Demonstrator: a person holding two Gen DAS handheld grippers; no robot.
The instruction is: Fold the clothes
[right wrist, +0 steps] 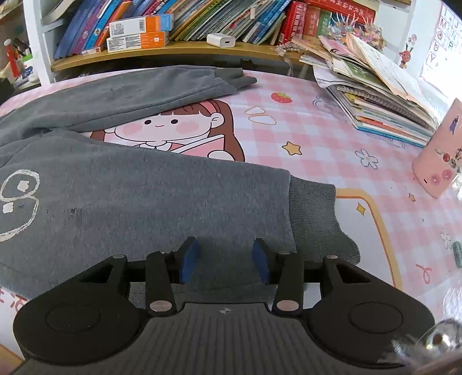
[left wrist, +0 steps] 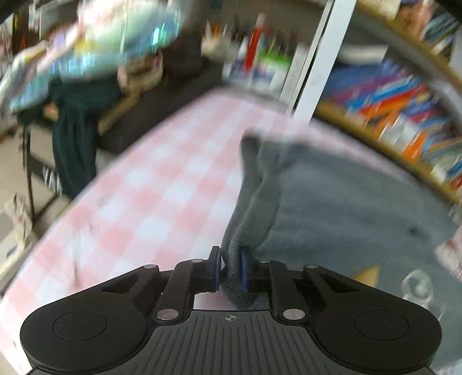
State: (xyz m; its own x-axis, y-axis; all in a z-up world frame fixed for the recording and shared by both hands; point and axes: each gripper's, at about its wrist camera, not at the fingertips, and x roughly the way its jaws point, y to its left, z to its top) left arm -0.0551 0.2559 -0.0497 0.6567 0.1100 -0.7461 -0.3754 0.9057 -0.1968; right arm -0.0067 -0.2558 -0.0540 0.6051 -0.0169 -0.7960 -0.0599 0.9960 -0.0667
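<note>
Grey sweatpants lie spread on a pink checked table cover, the two legs running rightward to ribbed cuffs. In the left wrist view the waistband of the pants rises in a bunched ridge between the blue pads, and my left gripper is shut on it. My right gripper hovers over the near leg just left of its cuff, jaws apart, with only flat fabric below the pads.
A shelf of books runs along the table's far edge. A slanting stack of books and notebooks sits at the back right, and a pink case stands at the right edge. In the left wrist view, dark clothes hang beyond the table's left side.
</note>
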